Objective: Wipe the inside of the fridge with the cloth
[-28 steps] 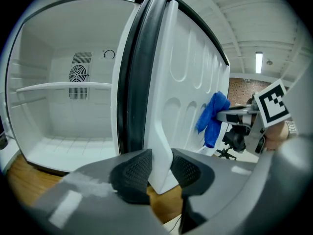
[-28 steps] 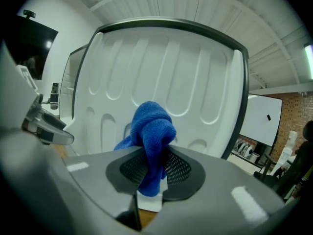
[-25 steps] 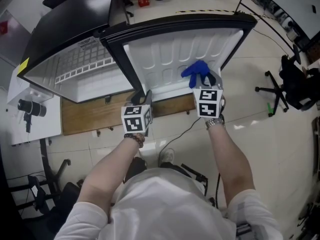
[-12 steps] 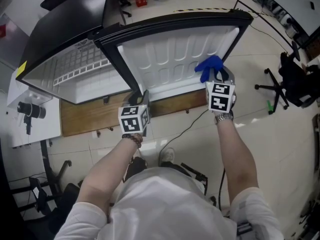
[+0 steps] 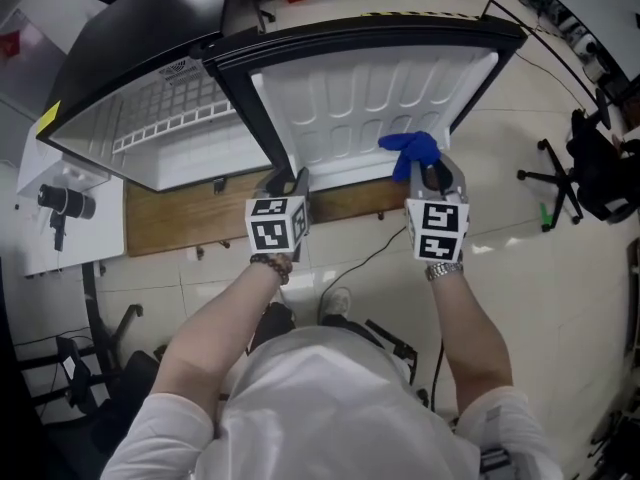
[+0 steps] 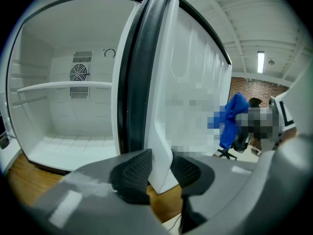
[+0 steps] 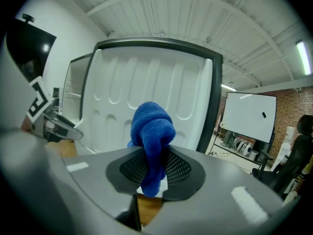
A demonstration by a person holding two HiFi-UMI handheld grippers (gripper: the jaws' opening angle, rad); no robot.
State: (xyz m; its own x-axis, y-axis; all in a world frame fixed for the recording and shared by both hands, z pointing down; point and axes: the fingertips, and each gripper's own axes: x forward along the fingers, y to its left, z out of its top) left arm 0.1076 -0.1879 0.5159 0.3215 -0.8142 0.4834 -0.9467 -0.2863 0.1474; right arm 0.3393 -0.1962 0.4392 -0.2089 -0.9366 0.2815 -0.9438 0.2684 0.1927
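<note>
Fingers (image 7: 178, 168) of the right gripper (image 7: 155, 170) were clenched on the blue cloth (image 7: 152, 126). Its bunched top stood above them, in front of the white ribbed liner of the open fridge door (image 7: 146, 77), near the liner's lower edge. Whether it touched the liner could not be told. The left gripper (image 6: 159, 169) was clamped on the door's bottom corner nearest the fridge (image 6: 63, 111), whose white inside showed one shelf (image 6: 63, 85). The fridge stood on a wooden platform (image 5: 180, 218) on a pale floor (image 5: 540, 268).
</note>
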